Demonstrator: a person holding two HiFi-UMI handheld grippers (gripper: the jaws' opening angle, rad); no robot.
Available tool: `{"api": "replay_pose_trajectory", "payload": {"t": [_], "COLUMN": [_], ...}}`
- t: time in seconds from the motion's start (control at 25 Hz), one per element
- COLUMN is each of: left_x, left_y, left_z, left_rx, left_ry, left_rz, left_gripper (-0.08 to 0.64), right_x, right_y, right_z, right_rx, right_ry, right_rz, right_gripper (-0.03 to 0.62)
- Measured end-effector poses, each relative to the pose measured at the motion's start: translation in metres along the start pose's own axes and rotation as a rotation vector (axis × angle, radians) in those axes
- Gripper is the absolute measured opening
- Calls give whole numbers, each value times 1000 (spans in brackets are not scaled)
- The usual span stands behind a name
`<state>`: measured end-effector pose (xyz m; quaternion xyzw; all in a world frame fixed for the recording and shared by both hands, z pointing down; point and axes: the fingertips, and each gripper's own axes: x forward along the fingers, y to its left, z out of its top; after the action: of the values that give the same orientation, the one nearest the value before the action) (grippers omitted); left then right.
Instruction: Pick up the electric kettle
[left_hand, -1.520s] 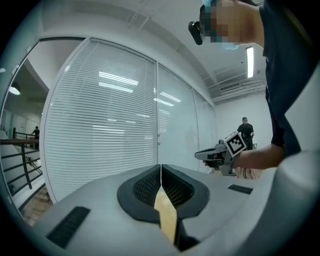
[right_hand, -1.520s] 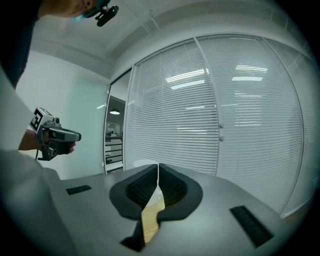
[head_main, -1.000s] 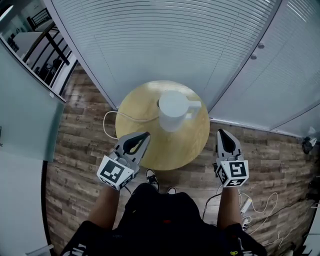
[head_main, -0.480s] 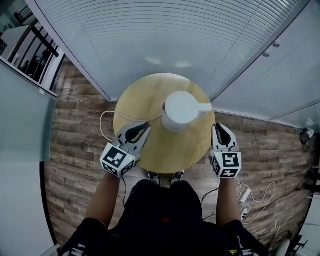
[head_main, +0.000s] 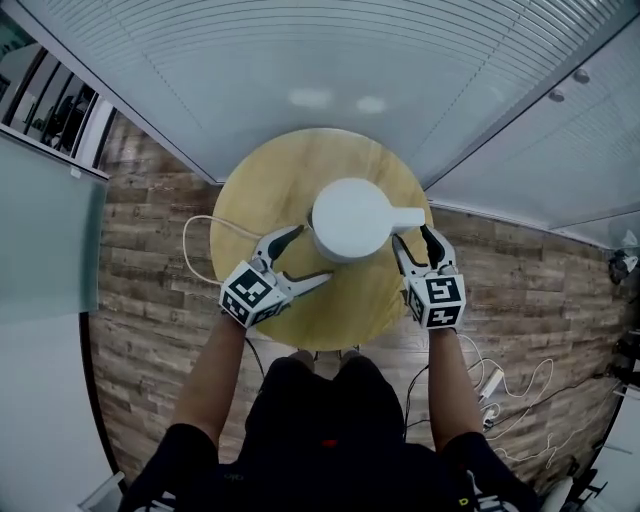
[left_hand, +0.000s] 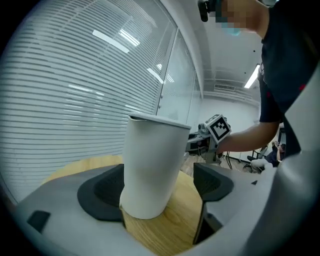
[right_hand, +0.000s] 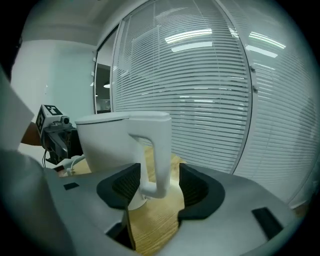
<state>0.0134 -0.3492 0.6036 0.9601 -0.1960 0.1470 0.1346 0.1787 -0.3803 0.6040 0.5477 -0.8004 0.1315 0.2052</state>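
Note:
A white electric kettle (head_main: 350, 218) stands on a round wooden table (head_main: 265, 180), its handle (head_main: 408, 215) pointing right. My left gripper (head_main: 308, 254) is at the kettle's left front, jaws opening wide. In the left gripper view the kettle body (left_hand: 152, 165) rises just ahead of the gap, with no pad pressing on it. My right gripper (head_main: 412, 238) is at the handle, jaws opening. In the right gripper view the handle (right_hand: 157, 150) hangs between the two dark pads (right_hand: 122, 185), a gap on each side.
A white cord (head_main: 198, 240) runs from the kettle over the table's left edge. Glass walls with blinds (head_main: 330, 60) close in behind the table. Cables and a power strip (head_main: 490, 385) lie on the wood floor at the right.
Both grippers have come forward and down from the table's near edge to the kettle. Their jaws, shut in the earlier frames, now stand apart.

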Motion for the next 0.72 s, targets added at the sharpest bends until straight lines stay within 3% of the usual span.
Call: {"api": "replay_pose_trajectory", "payload": {"t": [0.48,0.52,0.56,0.72], "left_x": [32,32,33,33], "left_y": [16,16,17,15], "left_z": [4,4,5,5], "left_rx": [73,82,88,103], "left_ry": [-29,-28,-29,-38], "left_rz": [-60,-67,-74,-88], "left_gripper": [457,460,462,462], "right_x": [32,33,33,30], "right_y": [-3,-2,-2,-5], "right_z": [10,12,13,11], "right_rx": [-72,-73,-62,38], "right_ry": [-66,-71,-77,-89], "right_rz": [4,6,8,3], "right_gripper": [225,183,144,133]}}
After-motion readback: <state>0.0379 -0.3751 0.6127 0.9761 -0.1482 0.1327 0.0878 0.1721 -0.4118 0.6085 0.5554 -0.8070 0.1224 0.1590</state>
